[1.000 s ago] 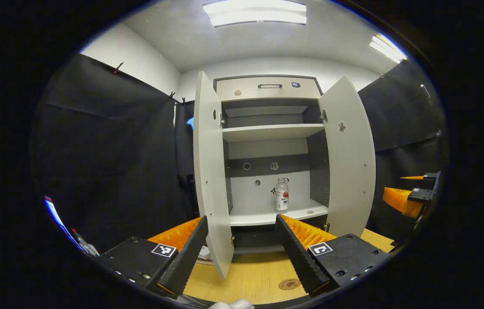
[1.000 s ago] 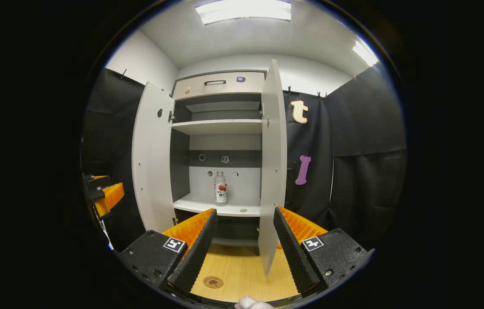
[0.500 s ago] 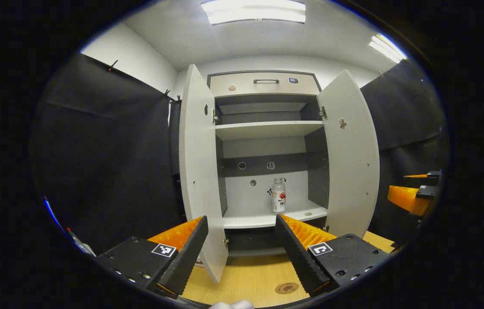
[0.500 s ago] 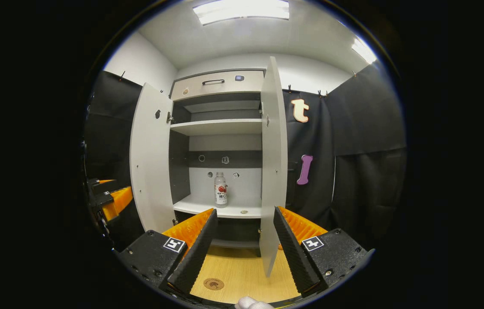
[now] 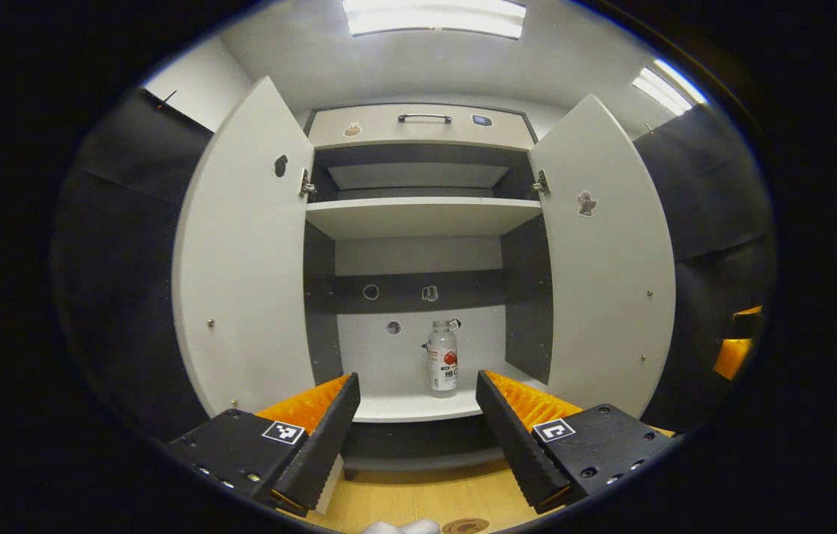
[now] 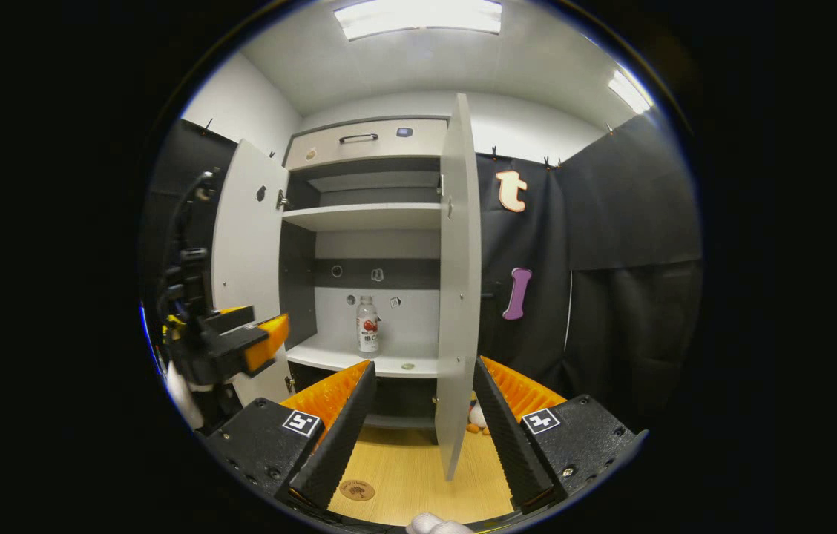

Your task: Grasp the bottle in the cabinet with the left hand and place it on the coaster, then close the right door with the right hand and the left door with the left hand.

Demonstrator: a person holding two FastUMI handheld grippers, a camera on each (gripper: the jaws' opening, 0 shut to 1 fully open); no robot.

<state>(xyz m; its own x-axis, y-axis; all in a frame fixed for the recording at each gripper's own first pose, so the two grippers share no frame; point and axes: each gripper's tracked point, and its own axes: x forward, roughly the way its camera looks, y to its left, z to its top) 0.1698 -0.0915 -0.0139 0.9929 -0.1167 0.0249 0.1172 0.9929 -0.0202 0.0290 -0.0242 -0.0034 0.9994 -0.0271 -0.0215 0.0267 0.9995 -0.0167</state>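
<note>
A small clear bottle (image 5: 442, 359) with a white and red label stands upright on the cabinet's lower shelf (image 5: 418, 407); the right gripper view has the bottle (image 6: 367, 325) too. Both cabinet doors stand open: the left door (image 5: 244, 252) and the right door (image 5: 604, 252). My left gripper (image 5: 417, 430) is open, short of the shelf, with the bottle ahead between its fingers. My right gripper (image 6: 418, 423) is open, facing the edge of the right door (image 6: 457, 282). A round brown coaster (image 6: 357, 489) lies on the wooden table (image 6: 411, 475). The left gripper (image 6: 229, 345) appears at the left of the right gripper view.
An upper shelf (image 5: 422, 215) and a drawer with a dark handle (image 5: 424, 117) sit above. Black cloth walls close both sides. A small coin-like disc (image 6: 407, 366) lies on the lower shelf. A small toy (image 6: 476, 419) sits low behind the right door.
My left gripper has moved forward and to the right, toward the cabinet opening; the bottle looks nearer and more central. The right gripper has shifted only slightly.
</note>
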